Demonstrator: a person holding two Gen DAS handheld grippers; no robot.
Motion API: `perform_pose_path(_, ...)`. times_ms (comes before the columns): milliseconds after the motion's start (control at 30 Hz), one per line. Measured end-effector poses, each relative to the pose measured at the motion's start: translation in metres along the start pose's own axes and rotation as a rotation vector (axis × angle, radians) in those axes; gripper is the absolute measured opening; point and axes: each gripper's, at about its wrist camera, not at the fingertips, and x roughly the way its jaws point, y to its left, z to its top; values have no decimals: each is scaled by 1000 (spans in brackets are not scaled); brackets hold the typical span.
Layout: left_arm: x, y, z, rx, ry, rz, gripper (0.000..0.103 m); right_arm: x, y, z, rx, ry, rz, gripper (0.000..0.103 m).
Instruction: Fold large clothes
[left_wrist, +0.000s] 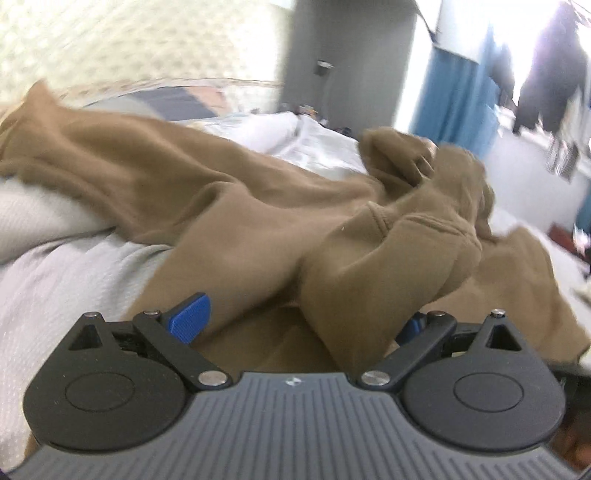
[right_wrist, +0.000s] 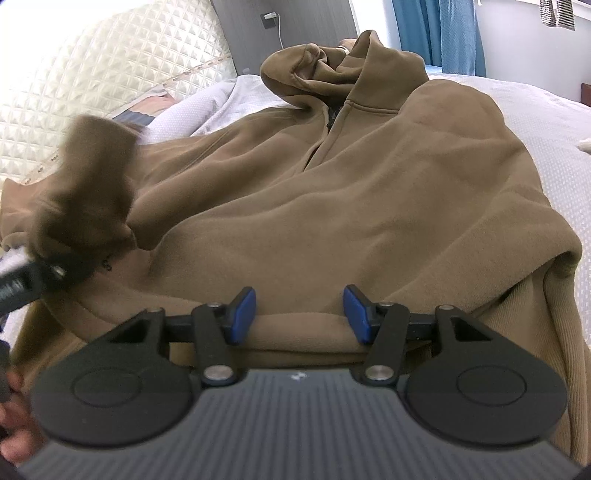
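Hoodie, brown and zipped, lies spread front-up across my bed, hood bunched toward the quilted headboard. My right gripper hovers low over the hem, its blue pads standing about half apart with a ridge of fabric between them; they do not seem to press on it. My left gripper has a sleeve draped between its fingers: the left pad stands clear of the cloth, the other is mostly hidden behind the fold, so I cannot tell whether the cloth is pinched or merely hanging there. From the right wrist view that sleeve shows lifted and blurred at the left edge, above the hoodie's body. A blue curtain hangs beyond the bed.
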Motion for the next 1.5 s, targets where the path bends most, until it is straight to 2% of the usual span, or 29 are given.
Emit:
perform_pose_path(100, -8, 14, 3, -79, -24, 1, 99, -1, -1, 0, 7, -3, 2, 54)
perform_pose_path(233, -25, 32, 10, -167, -94, 67, 99, -2, -1, -1, 11, -7, 2, 54)
perform_pose_path(300, -24, 47, 12, -226, -72, 101, 99, -2, 0, -1, 9, -7, 1, 54)
perform_pose_path(367, -16, 57, 12, -251, -12, 142, 99, -2, 1, 0, 4, -4, -3, 54)
perform_pose_path(433, -9, 62, 8, -272, 45, 150, 99, -2, 1, 0, 1, -1, -6, 54)
perform_pose_path(500, -9, 63, 7, -284, 53, 145, 99, -3, 1, 0, 1, 0, -7, 54)
perform_pose_path(633, -17, 55, 13, -211, 14, 123, 98, -6, 4, 2, 7, -5, -19, 54)
perform_pose_path(767, -31, 38, 18, -112, -48, 69, 97, -13, 9, 4, -6, -19, -34, 54)
perform_pose_path(867, -44, 24, 17, -28, -101, 47, 90, -21, 15, 5, -27, -37, -37, 55)
perform_pose_path(967, -43, 15, 15, 22, -102, 6, 76, -27, 17, 6, -22, -47, -31, 55)
perform_pose_path(1033, -41, 12, 13, 39, -89, -11, 60, -29, 19, 7, -26, -51, -31, 51)
perform_pose_path(1100, -45, 7, 11, 64, -107, -5, 53, -30, 20, 6, -38, -51, -43, 39)
perform_pose_path(1167, -52, 3, 11, 89, -141, 1, 53, -29, 21, 6, -45, -46, -53, 35)
perform_pose_path(1367, -82, 5, 19, 85, -242, -22, 53, -27, 22, 7, -43, -45, -52, 35)
perform_pose_path(1500, -85, 6, 21, 84, -224, -100, 53, -24, 22, 7, -52, -41, -56, 35)
